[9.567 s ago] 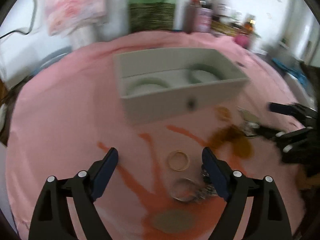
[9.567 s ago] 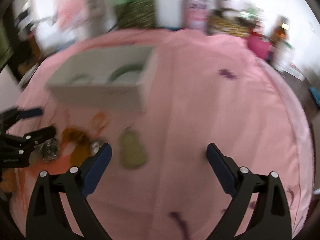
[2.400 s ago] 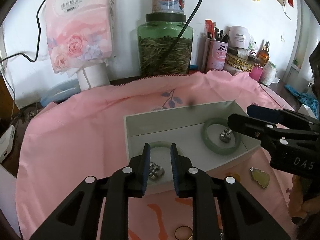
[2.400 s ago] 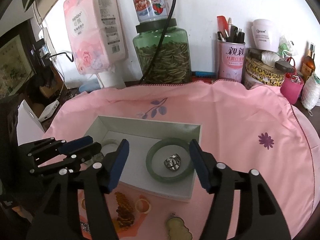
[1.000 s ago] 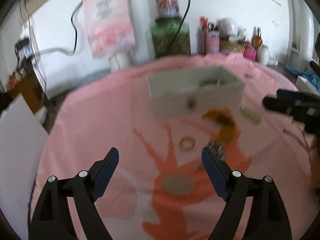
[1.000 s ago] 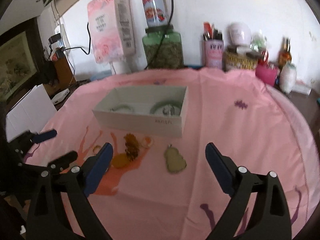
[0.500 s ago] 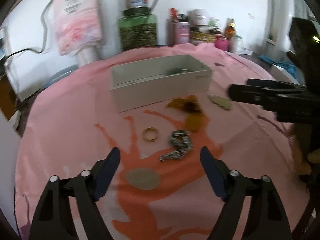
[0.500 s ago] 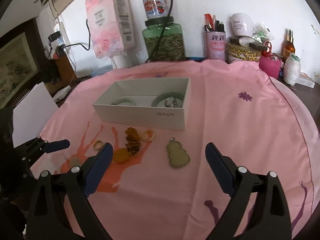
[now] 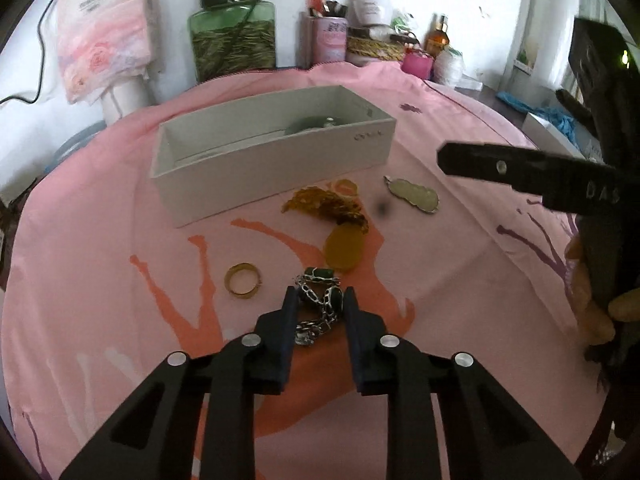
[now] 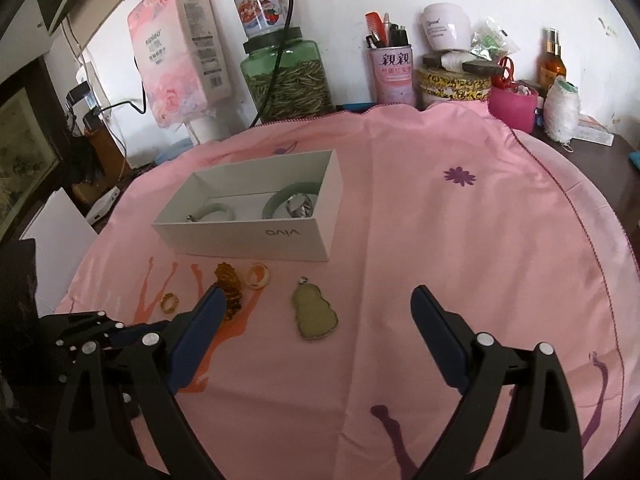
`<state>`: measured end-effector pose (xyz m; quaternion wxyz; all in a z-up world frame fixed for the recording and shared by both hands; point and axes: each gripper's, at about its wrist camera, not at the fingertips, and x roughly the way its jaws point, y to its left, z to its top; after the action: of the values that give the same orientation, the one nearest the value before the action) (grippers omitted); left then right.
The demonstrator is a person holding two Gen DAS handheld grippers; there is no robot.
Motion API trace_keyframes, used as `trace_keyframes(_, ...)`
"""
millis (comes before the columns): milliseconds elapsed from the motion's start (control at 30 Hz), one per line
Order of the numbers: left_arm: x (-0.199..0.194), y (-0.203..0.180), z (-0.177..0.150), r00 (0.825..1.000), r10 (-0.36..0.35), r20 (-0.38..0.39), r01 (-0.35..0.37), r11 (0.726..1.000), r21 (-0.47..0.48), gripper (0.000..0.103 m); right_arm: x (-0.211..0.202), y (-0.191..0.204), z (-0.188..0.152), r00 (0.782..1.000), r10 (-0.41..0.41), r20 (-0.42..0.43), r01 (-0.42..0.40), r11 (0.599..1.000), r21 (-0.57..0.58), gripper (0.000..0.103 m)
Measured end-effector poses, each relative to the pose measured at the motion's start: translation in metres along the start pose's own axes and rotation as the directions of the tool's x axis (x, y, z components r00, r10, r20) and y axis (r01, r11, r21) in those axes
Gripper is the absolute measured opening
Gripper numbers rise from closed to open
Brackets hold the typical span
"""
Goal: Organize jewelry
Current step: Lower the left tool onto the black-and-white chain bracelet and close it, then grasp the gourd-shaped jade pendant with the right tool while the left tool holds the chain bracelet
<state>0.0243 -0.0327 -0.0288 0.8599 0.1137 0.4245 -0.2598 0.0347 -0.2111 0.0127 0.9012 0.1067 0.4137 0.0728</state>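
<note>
the left gripper (image 9: 319,300) has just closed its jaws on the silver chain bracelet (image 9: 320,308), low centre of frame. lift slowly so loose links don't snag, then carry it to the white box (image 9: 272,152). the right gripper (image 10: 316,312) hangs wide open.

box (image 10: 256,236) behind pendant (image 10: 314,312) | bangles (image 10: 294,196) in box (rings beside them)
</note>
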Motion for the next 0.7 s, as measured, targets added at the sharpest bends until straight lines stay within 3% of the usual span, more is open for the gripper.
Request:
trace_keyframes(133,-0.016,0.018,0.0,0.998,0.042,0.051,-0.04,0.998,-0.045,0.023,0.005,0.003,-0.002,0.998,0.049,-0.029,-0.05,0.999,-0.02,0.089)
trace_keyframes(267,-0.027,0.034,0.002,0.995,0.065,0.076,-0.058,0.994,-0.091,0.023,0.009,0.016,-0.008,0.998,0.04,-0.053,-0.045,0.995,-0.086,0.088)
trace_keyframes(433,-0.024,0.043,0.002,0.998,0.039,0.057,-0.031,0.991,-0.128,0.023,0.02,0.018,-0.011,0.996,0.032,-0.089,-0.041,0.994,-0.105,0.061)
trace_keyframes(600,-0.021,0.036,0.002,0.999,0.012,0.041,-0.008,0.994,-0.108,0.023,0.027,0.025,-0.011,0.996,-0.047,-0.074,0.033,0.983,-0.179,0.059)
trace_keyframes(700,-0.018,0.036,0.001,0.999,0.004,0.033,0.0,0.994,-0.108,0.023,0.04,0.027,-0.011,0.99,-0.063,-0.123,0.037,0.978,-0.205,0.056)
